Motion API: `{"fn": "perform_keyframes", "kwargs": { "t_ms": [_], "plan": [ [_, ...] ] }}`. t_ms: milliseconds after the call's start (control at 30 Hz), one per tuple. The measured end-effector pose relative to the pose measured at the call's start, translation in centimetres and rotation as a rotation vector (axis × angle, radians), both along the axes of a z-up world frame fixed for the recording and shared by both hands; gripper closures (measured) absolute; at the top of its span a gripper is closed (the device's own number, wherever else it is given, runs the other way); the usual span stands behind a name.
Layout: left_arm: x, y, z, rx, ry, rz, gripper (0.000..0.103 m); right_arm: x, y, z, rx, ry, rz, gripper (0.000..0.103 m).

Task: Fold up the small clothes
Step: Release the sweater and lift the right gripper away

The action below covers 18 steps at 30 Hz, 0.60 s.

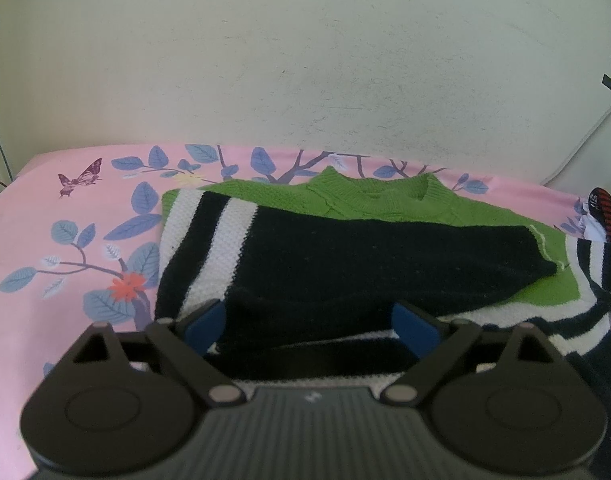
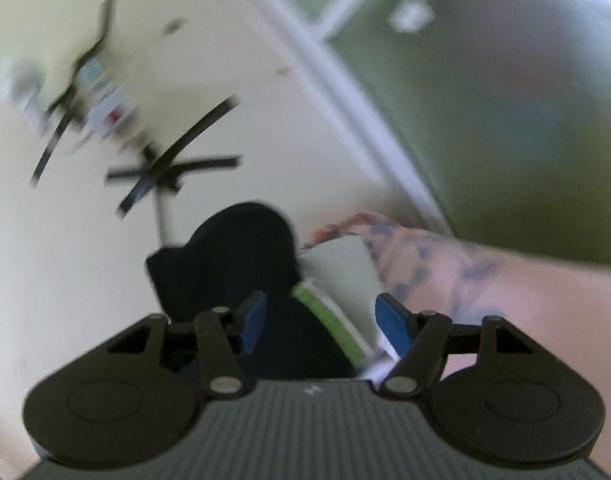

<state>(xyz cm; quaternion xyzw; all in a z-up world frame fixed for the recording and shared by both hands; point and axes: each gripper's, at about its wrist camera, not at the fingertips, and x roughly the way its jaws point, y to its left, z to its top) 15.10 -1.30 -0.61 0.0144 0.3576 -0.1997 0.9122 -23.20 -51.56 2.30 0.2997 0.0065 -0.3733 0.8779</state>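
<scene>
Pink floral bedsheet (image 1: 45, 216) bears the half-folded sweater (image 1: 345, 248) — both the left gripper (image 1: 311, 330) and the right gripper (image 2: 321, 322) gape released, so the black sleeve (image 1: 385, 256) may slide unfolded.

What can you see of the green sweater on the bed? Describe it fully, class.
The green sweater is a chunky knit with a ribbed round collar and black-and-white striped sleeves. It lies flat on the pink floral bedsheet, collar toward the wall. One black sleeve is folded across its chest. Its near edge sits between the left gripper's open blue fingers.
</scene>
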Motion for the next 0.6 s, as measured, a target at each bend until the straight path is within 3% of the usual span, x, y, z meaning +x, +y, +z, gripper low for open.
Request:
{"fn": "perform_keyframes", "kwargs": {
  "t_ms": [133, 200, 233, 267, 333, 433, 600],
  "plan": [
    [0.0, 0.0, 0.0, -0.002, 0.000, 0.001, 0.009, 2.4, -1.5, 1.1, -0.070, 0.121, 0.098, 0.036],
    [0.0, 0.0, 0.0, -0.002, 0.000, 0.001, 0.009, 3.6, -1.8, 1.4, -0.075, 0.164, 0.181, 0.044],
    [0.0, 0.0, 0.0, -0.002, 0.000, 0.001, 0.009, 4.1, -1.7, 1.5, -0.089, 0.193, 0.210, 0.063],
    [0.0, 0.0, -0.1, -0.002, 0.000, 0.001, 0.009, 4.5, -1.3, 1.8, -0.107, 0.239, 0.227, 0.091],
    [0.0, 0.0, -0.1, -0.002, 0.000, 0.001, 0.009, 4.5, 0.1, 2.2, -0.140, 0.304, 0.237, 0.094],
    [0.0, 0.0, -0.1, -0.002, 0.000, 0.002, 0.009, 3.5, 2.8, 3.6, -0.171, 0.323, 0.254, 0.095],
    [0.0, 0.5, 0.3, -0.040, 0.009, 0.004, 0.009, 3.6, 7.8, 8.0, -0.079, 0.141, 0.422, 0.096]
  ]
}}
